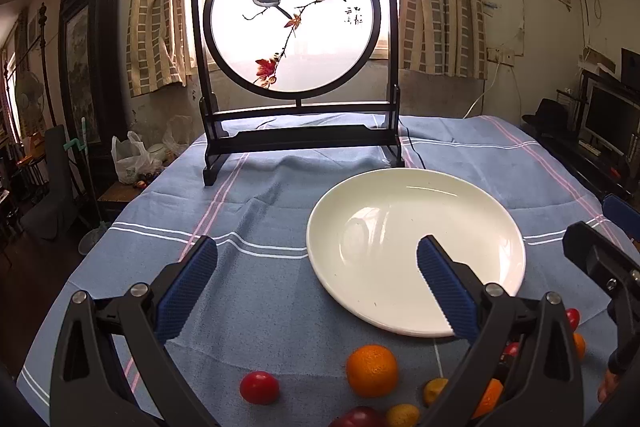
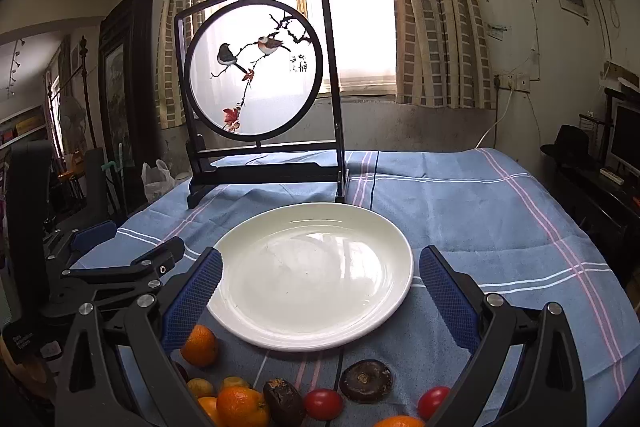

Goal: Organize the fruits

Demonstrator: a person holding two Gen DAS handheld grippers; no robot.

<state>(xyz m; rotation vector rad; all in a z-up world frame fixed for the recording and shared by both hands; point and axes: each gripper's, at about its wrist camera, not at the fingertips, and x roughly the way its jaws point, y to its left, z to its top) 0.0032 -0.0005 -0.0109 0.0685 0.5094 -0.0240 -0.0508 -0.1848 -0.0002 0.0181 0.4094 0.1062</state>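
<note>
Fruits crowd the cloth's near edge below your grippers: three oranges (image 2: 243,407), two red tomatoes (image 2: 323,403) and two dark brown fruits (image 2: 366,381) in the right wrist view. Your left gripper (image 1: 318,287) and right gripper (image 2: 320,295) both gape wide, holding nothing. One white plate (image 2: 394,311) lies beyond, then one bird screen (image 2: 256,71).

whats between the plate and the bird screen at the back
Nothing: only bare blue tablecloth lies between the white plate and the bird screen, clearest in the right wrist view.
</note>
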